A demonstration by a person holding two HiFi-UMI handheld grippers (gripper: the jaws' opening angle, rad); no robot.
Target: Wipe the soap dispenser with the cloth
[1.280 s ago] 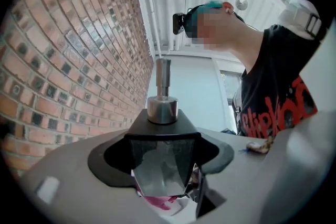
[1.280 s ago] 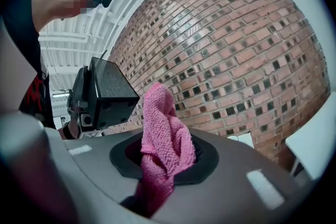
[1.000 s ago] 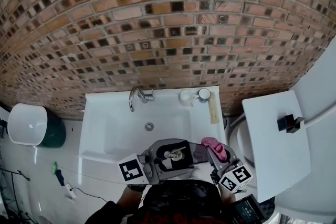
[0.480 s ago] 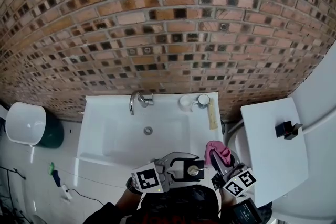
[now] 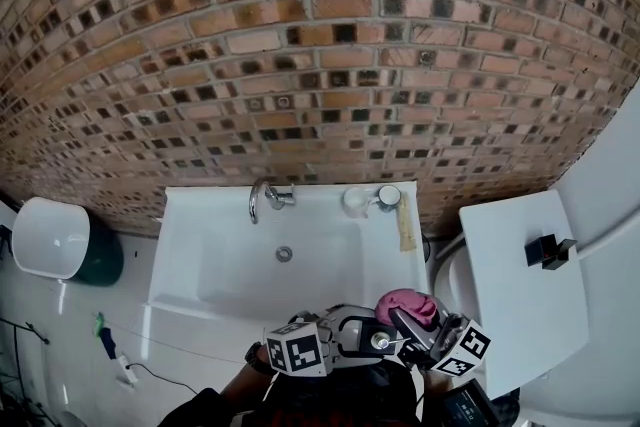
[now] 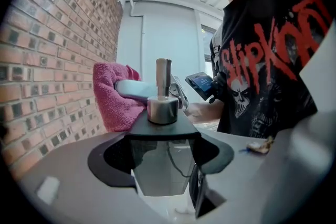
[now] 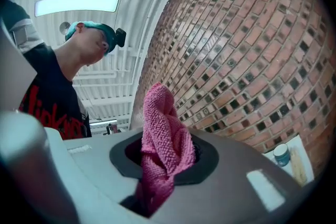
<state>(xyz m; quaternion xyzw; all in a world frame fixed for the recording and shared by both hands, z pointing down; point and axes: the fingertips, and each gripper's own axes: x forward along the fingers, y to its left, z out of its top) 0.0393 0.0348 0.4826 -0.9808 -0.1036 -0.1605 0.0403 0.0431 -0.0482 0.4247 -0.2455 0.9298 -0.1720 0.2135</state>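
My left gripper point(image 6: 163, 162) is shut on the soap dispenser point(image 6: 162, 110), a clear glass body with a black shoulder, a metal collar and a pump stem. In the head view this dispenser point(image 5: 379, 342) sits at the bottom middle, in my left gripper point(image 5: 352, 339). My right gripper point(image 7: 167, 159) is shut on a pink cloth point(image 7: 163, 141), which bunches up out of its jaws. The cloth point(image 5: 405, 305) and the right gripper point(image 5: 420, 327) are just right of the pump. In the left gripper view the cloth point(image 6: 112, 98) shows close behind the stem; whether they touch I cannot tell.
Ahead is a white sink point(image 5: 215, 267) with a faucet point(image 5: 262, 196) under a brick wall point(image 5: 320, 55). A cup point(image 5: 356, 202), a small jar point(image 5: 389, 196) and a wooden stick point(image 5: 405, 223) lie at its back right. A white toilet tank lid point(image 5: 515, 295) is on the right, a white bin point(image 5: 45, 237) on the left.
The left gripper has carried the dispenser right and down toward the person's body. The right gripper has brought the cloth in beside the pump, so the two are now closer together.
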